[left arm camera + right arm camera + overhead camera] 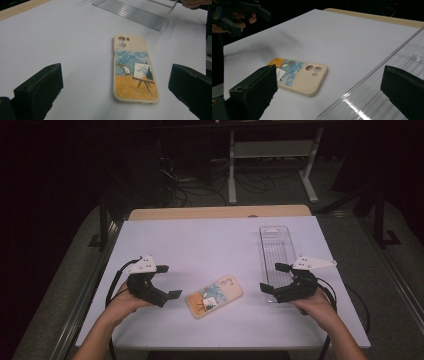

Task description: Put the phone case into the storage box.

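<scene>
On table: phone case (214,296), no legible writing | left gripper (167,281) fingers spread | right gripper (274,277) fingers spread

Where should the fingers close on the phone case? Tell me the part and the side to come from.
Grip the phone case across its two long edges near the middle, coming down from above. It lies flat on the white table, printed back up, so only its thin sides offer a hold. The open left gripper is nearest.

The clear tray (387,82) runs off the right gripper view's edge; its near end (271,295) seems hidden behind the right gripper (274,277).
</scene>
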`<action>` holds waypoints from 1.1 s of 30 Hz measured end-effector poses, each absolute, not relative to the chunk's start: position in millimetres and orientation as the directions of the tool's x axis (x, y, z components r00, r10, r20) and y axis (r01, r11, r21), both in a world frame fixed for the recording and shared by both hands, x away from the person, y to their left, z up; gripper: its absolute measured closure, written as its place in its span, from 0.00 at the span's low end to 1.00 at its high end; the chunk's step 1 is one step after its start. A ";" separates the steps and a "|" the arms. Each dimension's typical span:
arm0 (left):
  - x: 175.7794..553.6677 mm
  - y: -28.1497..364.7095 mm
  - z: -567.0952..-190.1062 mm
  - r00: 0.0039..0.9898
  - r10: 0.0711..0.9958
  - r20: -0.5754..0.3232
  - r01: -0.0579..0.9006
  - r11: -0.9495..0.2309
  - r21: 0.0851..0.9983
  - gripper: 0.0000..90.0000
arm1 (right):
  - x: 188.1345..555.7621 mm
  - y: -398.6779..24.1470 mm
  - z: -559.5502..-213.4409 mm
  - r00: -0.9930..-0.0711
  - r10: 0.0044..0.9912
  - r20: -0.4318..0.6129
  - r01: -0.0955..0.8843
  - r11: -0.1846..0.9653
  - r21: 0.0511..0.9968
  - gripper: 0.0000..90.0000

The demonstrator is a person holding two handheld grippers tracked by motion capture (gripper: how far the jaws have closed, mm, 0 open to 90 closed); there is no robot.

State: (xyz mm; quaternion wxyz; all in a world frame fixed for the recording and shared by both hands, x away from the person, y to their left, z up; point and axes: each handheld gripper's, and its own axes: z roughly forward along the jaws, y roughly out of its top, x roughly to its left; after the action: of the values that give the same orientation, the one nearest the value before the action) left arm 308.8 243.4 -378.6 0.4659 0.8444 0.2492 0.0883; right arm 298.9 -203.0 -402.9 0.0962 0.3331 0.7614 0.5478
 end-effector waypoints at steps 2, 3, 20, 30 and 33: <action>310.6 242.3 -377.1 0.862 0.501 -0.078 0.333 -0.442 0.833 0.00 | 299.6 -202.3 -403.1 -0.761 0.610 0.219 0.405 0.184 0.895 0.01; 310.8 241.3 -376.8 0.860 0.504 -0.084 0.338 -0.439 0.833 0.00 | 299.9 -202.0 -403.8 -0.762 0.610 0.217 0.406 0.189 0.894 0.01; 318.8 225.9 -366.8 0.872 0.485 -0.069 0.316 -0.449 0.836 0.00 | 298.6 -200.1 -404.8 -0.757 0.620 0.204 0.402 0.197 0.894 0.01; 323.4 212.3 -361.8 0.877 0.475 -0.070 0.309 -0.448 0.839 0.00 | 298.0 -200.1 -405.1 -0.756 0.622 0.203 0.401 0.195 0.895 0.01; 325.7 207.3 -360.1 0.881 0.469 -0.068 0.304 -0.449 0.840 0.00 | 297.8 -199.9 -405.2 -0.755 0.624 0.202 0.400 0.194 0.896 0.01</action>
State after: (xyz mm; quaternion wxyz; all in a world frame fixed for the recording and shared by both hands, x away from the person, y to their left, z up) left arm 325.7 207.3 -360.1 0.4725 0.8468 0.2280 0.0873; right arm 297.8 -199.9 -405.2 0.1037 0.3344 0.7657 0.5395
